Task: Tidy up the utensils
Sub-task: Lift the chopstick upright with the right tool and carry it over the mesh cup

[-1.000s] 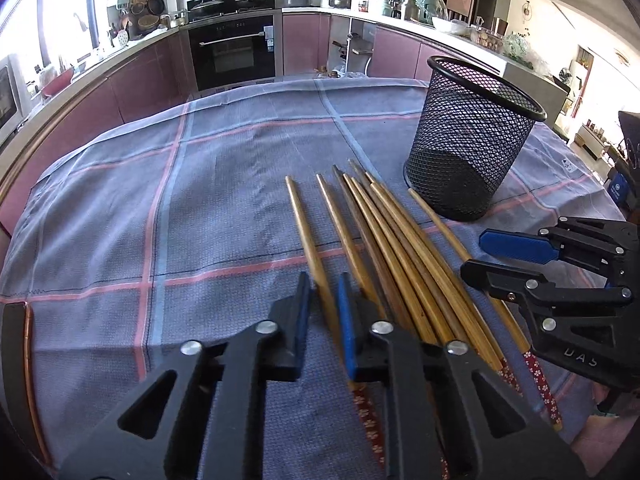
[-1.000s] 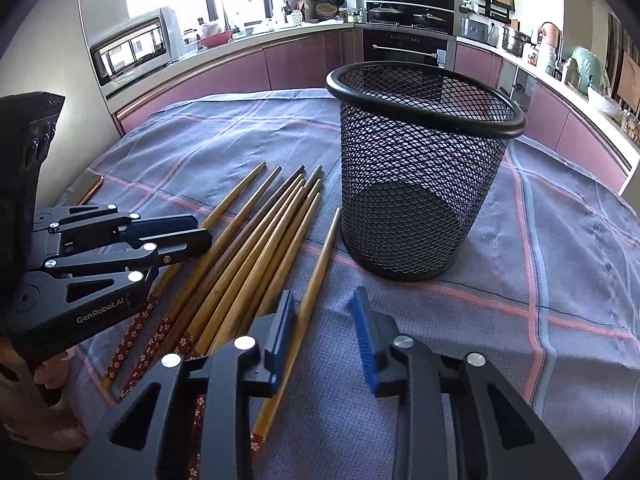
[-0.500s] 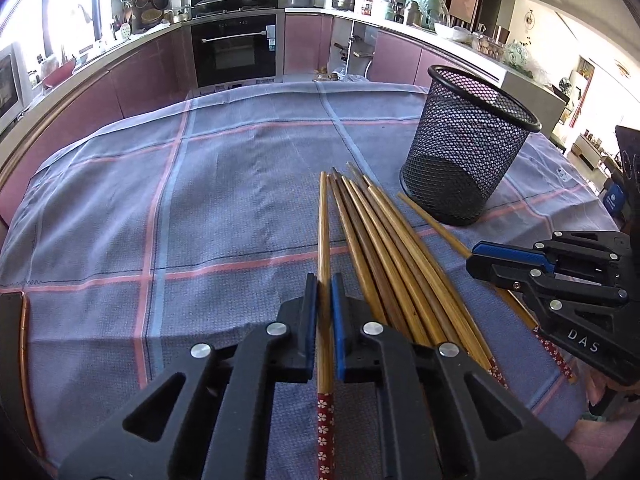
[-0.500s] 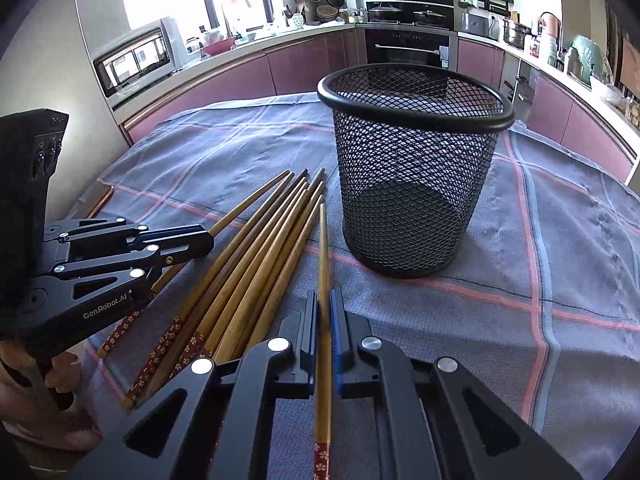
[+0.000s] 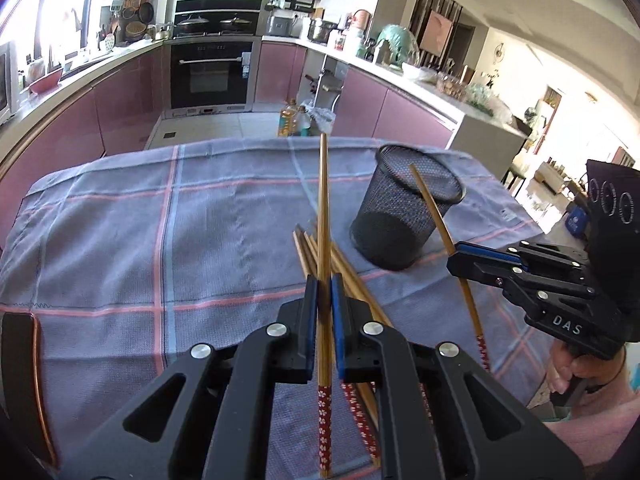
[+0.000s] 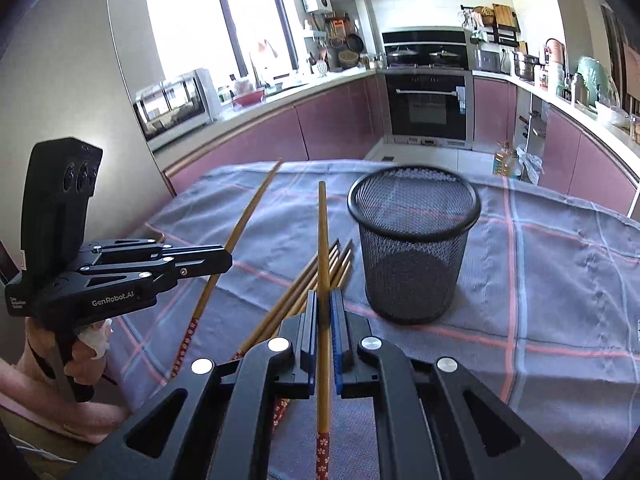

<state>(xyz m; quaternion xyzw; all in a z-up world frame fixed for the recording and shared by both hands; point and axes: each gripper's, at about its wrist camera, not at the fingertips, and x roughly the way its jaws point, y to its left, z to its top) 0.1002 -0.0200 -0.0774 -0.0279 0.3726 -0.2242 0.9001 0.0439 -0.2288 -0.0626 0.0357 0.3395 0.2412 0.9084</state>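
Two wooden chopsticks with red flowered ends are lifted off the cloth. My left gripper (image 5: 324,282) is shut on one chopstick (image 5: 323,200), whose tip points up and away. The right gripper (image 6: 324,306) is shut on the other chopstick (image 6: 322,232), just left of the black mesh basket (image 6: 414,240). In the left wrist view the right gripper (image 5: 454,258) holds its chopstick (image 5: 430,200) slanting across the basket (image 5: 400,220). In the right wrist view the left gripper (image 6: 228,258) is at the left with its chopstick (image 6: 250,212). Several more chopsticks (image 6: 340,258) lie on the cloth beneath.
A blue-grey checked tablecloth (image 5: 160,220) covers the table, with a copper-rimmed edge (image 5: 38,380) at near left. A person's hands (image 6: 80,352) grip both handles. Purple kitchen cabinets, an oven (image 6: 428,108) and oil bottles (image 5: 290,120) lie beyond the table's far edge.
Both grippers shut, each on one chopstick from the pile, and rose with it. The chopstick tips now point upward and the cloth and basket look further below.
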